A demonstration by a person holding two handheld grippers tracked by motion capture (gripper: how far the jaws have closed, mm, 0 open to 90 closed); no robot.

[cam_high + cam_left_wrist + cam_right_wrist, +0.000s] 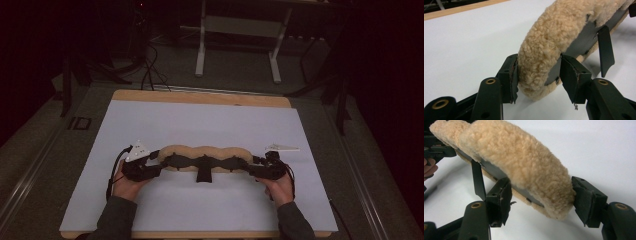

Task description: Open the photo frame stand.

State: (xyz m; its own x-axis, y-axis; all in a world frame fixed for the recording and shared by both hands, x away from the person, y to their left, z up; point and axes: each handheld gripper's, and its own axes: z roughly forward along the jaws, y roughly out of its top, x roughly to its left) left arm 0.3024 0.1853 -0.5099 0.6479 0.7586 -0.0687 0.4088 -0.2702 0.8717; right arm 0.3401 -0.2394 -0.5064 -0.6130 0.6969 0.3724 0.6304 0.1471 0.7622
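A: What are the hands working on?

B: A long fleece pad [205, 156], tan and woolly on top with a dark backing and a short dark strap [203, 173] hanging off its near edge. It lies across the lower middle of the high view, on the white worktop [200, 120].

A: How would it handle?

B: My guess is light and soft. The pile squashes, so fingers sink in before they bite. The backing looks stiffer, yet held by the ends alone the pad would probably sag. The ends, where the fleece wraps over the backing, seem the best places to grip.

A: And the grippers?

B: The left gripper [537, 75] straddles the pad's left end. One finger [511, 75] touches the wool; the other stands just beside the backing, so I read it as open, not clamped. The right gripper [541, 200] brackets the other end, also open, its fingers [587, 200] at most brushing the fleece.

A: Arm pose?

B: Both forearms enter from the bottom of the high view, low over the worktop, hands angled inward toward each other, grippers nearly level.
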